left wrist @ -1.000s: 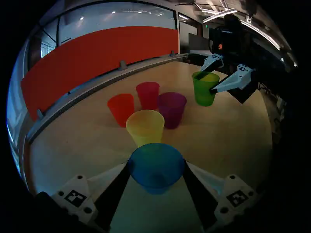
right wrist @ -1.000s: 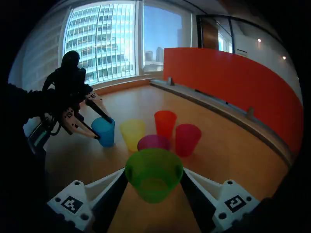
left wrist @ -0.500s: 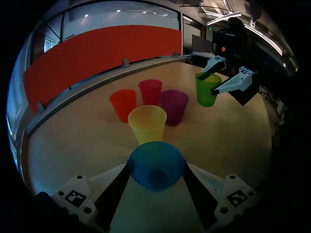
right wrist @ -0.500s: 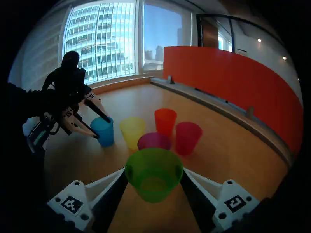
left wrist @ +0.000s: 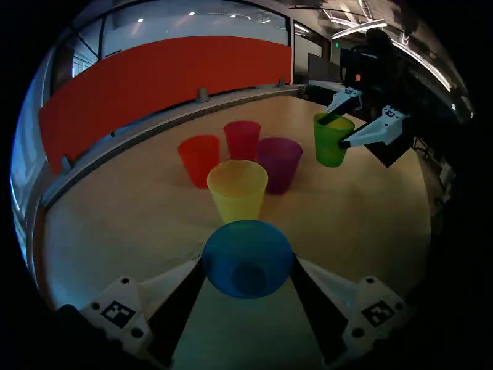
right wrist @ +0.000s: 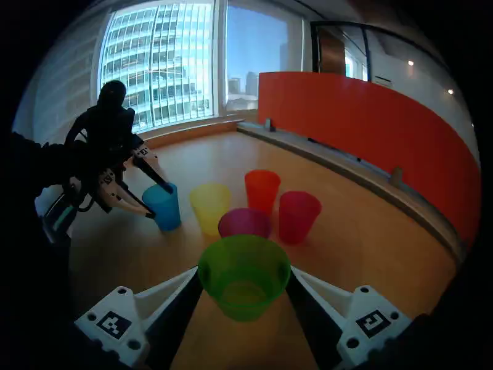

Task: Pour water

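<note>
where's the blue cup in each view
Left gripper view: blue cup at bottom centre, between the left gripper's fingers.
Right gripper view: blue cup left of centre, farther off, held by the left gripper, beyond the green cup.
Shared landmark: the yellow cup stands right beside it in both.

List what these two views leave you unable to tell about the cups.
- Water in the blue cup: left gripper view, dim light and tinted plastic blur its inside.
- Insides of the orange cup and red cup: both views, their own walls hide them.
- Underside of the green cup: right gripper view, its own body covers it.
</note>
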A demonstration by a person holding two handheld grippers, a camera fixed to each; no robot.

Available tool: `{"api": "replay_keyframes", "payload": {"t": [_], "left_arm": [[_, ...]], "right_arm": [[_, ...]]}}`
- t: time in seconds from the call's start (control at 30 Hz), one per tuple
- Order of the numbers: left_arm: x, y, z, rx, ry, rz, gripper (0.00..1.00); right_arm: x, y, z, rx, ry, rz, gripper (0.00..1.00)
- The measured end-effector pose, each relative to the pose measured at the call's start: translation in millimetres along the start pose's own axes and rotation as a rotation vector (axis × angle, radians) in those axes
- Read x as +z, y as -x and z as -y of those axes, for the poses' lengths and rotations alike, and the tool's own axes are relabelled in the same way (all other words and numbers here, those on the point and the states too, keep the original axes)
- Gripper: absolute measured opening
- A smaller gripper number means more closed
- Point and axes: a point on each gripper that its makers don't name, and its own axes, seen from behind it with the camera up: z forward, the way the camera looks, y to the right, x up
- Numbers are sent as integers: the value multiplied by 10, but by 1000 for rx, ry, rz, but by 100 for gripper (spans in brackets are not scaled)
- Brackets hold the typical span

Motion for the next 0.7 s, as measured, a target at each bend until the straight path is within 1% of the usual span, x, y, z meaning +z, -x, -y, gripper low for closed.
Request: {"api": "replay_keyframes", "payload": {"t": [0.27, 0.37, 0.57, 0.7], "left_arm": [[10, 111, 34, 13, -20, 40, 94], [-15, 148, 16, 2, -14, 46, 94], [-88, 247, 30, -14, -26, 59, 94], [-146, 358, -3, -22, -21, 80, 94]], "right_arm": [[31, 62, 16, 4, -2, 5, 91], [52, 101, 18, 10, -4, 9, 91], [106, 198, 20, 21, -6, 20, 91], [148, 294, 33, 19, -6, 37, 91]]}}
